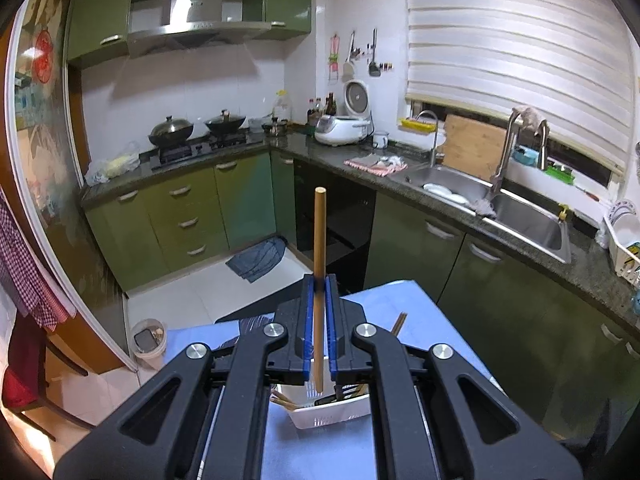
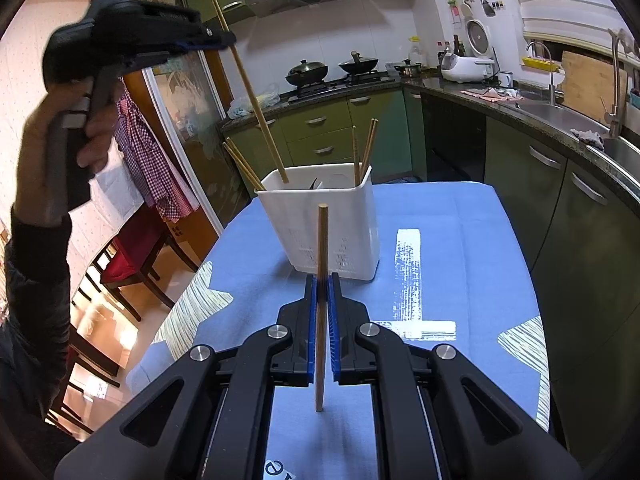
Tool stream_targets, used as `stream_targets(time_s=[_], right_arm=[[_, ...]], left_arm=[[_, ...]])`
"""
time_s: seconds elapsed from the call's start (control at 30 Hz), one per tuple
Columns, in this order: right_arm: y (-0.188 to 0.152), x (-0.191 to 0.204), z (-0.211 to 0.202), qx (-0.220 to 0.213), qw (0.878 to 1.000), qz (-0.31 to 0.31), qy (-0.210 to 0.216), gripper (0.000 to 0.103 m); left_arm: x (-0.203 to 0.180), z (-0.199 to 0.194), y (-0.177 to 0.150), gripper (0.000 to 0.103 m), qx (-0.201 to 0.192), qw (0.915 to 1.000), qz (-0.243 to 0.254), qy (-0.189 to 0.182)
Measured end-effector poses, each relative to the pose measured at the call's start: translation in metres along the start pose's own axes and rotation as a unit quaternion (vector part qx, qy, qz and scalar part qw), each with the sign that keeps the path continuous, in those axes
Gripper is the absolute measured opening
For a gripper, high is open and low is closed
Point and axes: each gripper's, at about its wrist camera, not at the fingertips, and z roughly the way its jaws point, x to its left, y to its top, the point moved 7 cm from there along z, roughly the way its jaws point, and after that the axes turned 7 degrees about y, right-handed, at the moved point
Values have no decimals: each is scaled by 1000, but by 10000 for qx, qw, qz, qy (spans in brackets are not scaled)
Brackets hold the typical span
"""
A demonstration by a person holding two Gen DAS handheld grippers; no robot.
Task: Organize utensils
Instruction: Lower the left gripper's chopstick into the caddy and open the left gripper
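Note:
A white utensil caddy (image 2: 324, 224) stands on the blue tablecloth (image 2: 460, 240) and holds several wooden chopsticks (image 2: 366, 148) and dark utensils. My left gripper (image 1: 319, 280) is shut on a wooden chopstick (image 1: 319, 240), held upright above the caddy (image 1: 332, 414). In the right wrist view the left gripper (image 2: 224, 40) is high on the left, and its chopstick (image 2: 256, 108) slants down with its lower tip inside the caddy's left side. My right gripper (image 2: 322, 280) is shut on another wooden chopstick (image 2: 322, 300), held upright in front of the caddy, above the cloth.
Green kitchen cabinets and a dark counter (image 1: 320, 152) run behind and to the right, with a stove and woks (image 1: 196, 128), a rice cooker (image 1: 344, 128) and a steel sink (image 1: 500, 208). A red-seated chair (image 2: 128, 260) stands left of the table. A small bin (image 1: 148, 340) sits on the floor.

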Motion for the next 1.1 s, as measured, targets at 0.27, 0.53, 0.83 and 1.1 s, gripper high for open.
stream_targets(time_s=[0.27, 0.53, 0.83, 1.1], right_arm=[[1, -1, 1, 6, 10000, -21, 11, 6], [5, 2, 5, 72, 9999, -76, 34, 6], [41, 11, -11, -157, 9995, -274, 17, 6], [114, 27, -30, -579, 9970, -523, 12, 6]], left_arm=[[0, 36, -30, 6, 432, 9990, 115, 52], [-4, 31, -55, 20, 646, 9975, 113, -271], [21, -43, -88, 37, 247, 9981, -97, -565], [62, -79, -141, 44, 156, 9988, -320, -338]])
